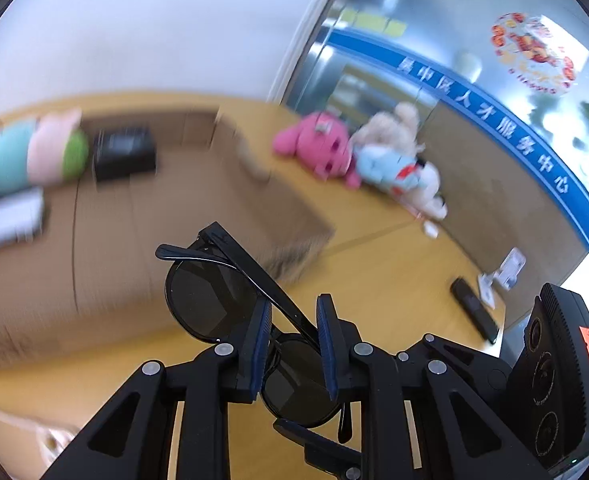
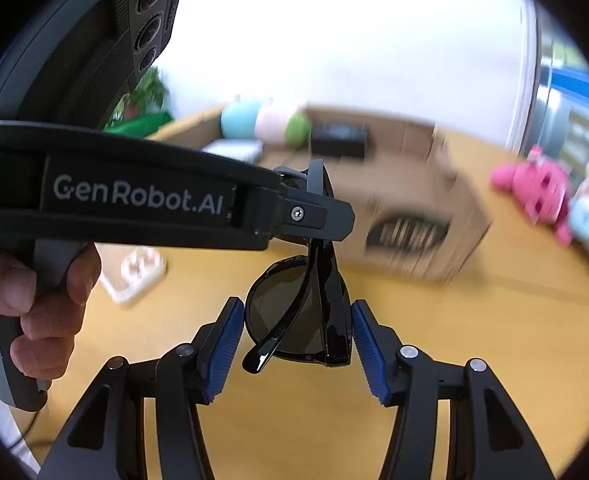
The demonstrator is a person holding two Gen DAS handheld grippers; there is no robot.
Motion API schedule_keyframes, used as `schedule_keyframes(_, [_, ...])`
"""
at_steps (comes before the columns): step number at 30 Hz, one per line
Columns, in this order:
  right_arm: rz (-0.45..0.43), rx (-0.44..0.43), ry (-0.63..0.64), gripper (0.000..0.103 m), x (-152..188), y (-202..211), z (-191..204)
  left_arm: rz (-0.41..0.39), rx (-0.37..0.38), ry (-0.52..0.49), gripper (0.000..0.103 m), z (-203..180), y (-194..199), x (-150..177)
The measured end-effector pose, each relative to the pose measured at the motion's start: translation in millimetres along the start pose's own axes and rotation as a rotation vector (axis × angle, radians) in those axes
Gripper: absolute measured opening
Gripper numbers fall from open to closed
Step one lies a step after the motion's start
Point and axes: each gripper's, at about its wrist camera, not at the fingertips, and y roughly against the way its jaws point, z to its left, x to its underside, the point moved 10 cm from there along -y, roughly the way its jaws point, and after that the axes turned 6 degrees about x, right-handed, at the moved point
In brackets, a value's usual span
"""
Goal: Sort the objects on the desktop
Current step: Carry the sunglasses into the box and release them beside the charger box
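Both tongs meet around one pair of black sunglasses (image 1: 214, 304) held up above the yellow bench (image 1: 394, 280). Left tongs (image 1: 294, 340) are nearly closed, their blue pads (image 1: 260, 344) pinching the folded glasses at the bridge and temple arms between the two dark lenses — one lens sticks out beyond the fingertips, the other sits back toward the camera. Seen from the right wrist, the left tongs (image 2: 314, 204) come in from the left side with a hand (image 2: 42, 300) wrapped on the grip, and the glasses (image 2: 298, 316) hang below their tip.

Right tongs (image 2: 294, 344) stand about half open, with one blue pad (image 2: 224, 348) on each side of the dangling glasses; the right-hand pad sits just beside the frame, though I cannot tell if it touches, and the left-hand one is clear of it.

In the right wrist view the sunglasses' long axis runs roughly up and down, one lens face-on, a folded temple arm slanting down to the left. In the left wrist view that axis runs diagonally, from upper left toward the camera.

Behind them on the bench lies a cardboard box (image 1: 174, 208), blurred, and further right a pink plush toy (image 1: 318, 148).
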Motion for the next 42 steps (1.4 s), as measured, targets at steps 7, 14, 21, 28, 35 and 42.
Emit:
schedule_keyframes(7, [-0.146,0.043,-0.013,0.054,-116,7,-31,-0.091,-0.003,-0.13,0.021,-6,28,-122])
schedule_keyframes(14, [-0.168,0.055,-0.049,0.054,-201,-24,-60,-0.085,0.014,-0.158,0.021,43,16,-228])
schedule_keyframes(21, [-0.091,0.048,-0.1,0.054,-232,-93,-91,-0.017,0.048,-0.089,0.021,92,-45,-282])
schedule_keyframes(28, [0.065,0.039,-0.173,0.054,-218,-191,-121,0.113,0.065,0.031,0.018,152,-130,-278])
schedule_keyframes(35, [0.237,0.023,-0.297,0.054,-160,-258,-134,0.264,0.07,0.15,0.018,194,-206,-230])
schedule_keyframes(42, [0.33,0.068,-0.29,0.054,-128,-287,-138,0.352,0.099,0.216,0.016,206,-243,-203])
